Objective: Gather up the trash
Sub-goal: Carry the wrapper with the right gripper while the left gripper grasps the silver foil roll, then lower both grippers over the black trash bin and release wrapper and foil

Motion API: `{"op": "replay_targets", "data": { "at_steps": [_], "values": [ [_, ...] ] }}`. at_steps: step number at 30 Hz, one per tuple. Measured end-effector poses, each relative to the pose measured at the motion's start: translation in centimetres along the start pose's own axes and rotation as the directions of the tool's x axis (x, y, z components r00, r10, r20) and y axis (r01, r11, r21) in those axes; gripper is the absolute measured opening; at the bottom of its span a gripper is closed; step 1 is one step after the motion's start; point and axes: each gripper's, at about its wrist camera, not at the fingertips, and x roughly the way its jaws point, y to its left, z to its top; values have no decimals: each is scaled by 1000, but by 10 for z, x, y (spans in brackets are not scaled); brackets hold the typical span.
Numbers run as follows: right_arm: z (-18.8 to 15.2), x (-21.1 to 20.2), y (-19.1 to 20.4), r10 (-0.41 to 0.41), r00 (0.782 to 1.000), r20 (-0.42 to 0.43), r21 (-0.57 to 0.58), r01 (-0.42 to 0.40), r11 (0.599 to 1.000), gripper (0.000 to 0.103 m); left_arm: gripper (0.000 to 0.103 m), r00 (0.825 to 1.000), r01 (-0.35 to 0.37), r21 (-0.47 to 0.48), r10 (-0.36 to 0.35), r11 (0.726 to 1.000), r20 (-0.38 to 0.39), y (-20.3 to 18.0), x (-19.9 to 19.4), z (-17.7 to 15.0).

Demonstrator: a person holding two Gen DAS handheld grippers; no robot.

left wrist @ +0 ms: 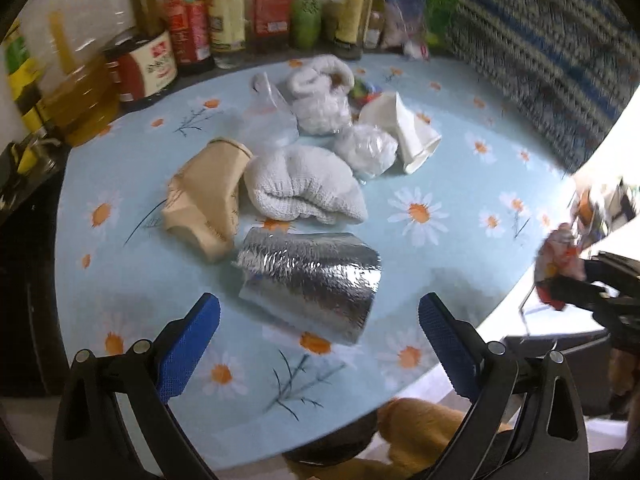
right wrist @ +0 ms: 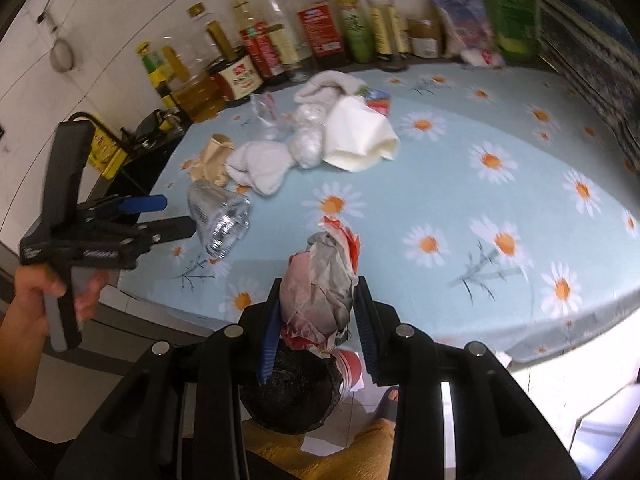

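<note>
My right gripper [right wrist: 318, 292] is shut on a crumpled red and grey paper wrapper [right wrist: 320, 280], held above a black trash bin [right wrist: 292, 392] at the table's front edge. It also shows in the left wrist view [left wrist: 560, 264]. My left gripper [left wrist: 320, 320] is open and empty just in front of a silver foil bag [left wrist: 312, 276] on the table. It also shows in the right wrist view [right wrist: 160, 212]. Behind the foil bag lie a crushed brown paper cup [left wrist: 204, 200], white towels [left wrist: 304, 188], a plastic bag [left wrist: 268, 112], a wrapped ball [left wrist: 368, 148] and a white paper cup [left wrist: 404, 128].
A row of bottles and jars [left wrist: 224, 20] stands along the back of the daisy-print table [left wrist: 460, 220]. A striped cloth [left wrist: 560, 52] hangs at the right. Packets [right wrist: 480, 20] stand at the back right. A yellow garment [right wrist: 340, 452] is below the bin.
</note>
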Motion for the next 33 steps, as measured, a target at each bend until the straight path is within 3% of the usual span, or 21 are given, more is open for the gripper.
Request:
{"op": "replay_targets", "data": {
  "at_steps": [5,11,14,16,26,33],
  "values": [
    [-11,-3,-8,-19,1000,-1,43,19,999,36,96,998,-47,58,49,997,-35,3,24,7],
    [-16,-3,-10,-31,999,-8,68,31,997,36,95,998,-43,80,46,996,-42,8,36,11],
    [-17,-1,-11,-30,999,-14,73,31,997,36,78,997,-51,109,57,993,-48,4,38,11],
    [-17,0,-9,-28,1000,-14,70,29,997,36,76,997,-55,114,60,992,-45,4,38,9],
    [-13,1,-1,-11,1000,-8,39,12,999,36,73,1000,-29,82,29,996,-6,2,18,4],
    [-9,4,14,16,1000,-11,-13,-17,1000,36,73,1000,12,18,-12,1000,27,-3,-10,-18]
  ]
}}
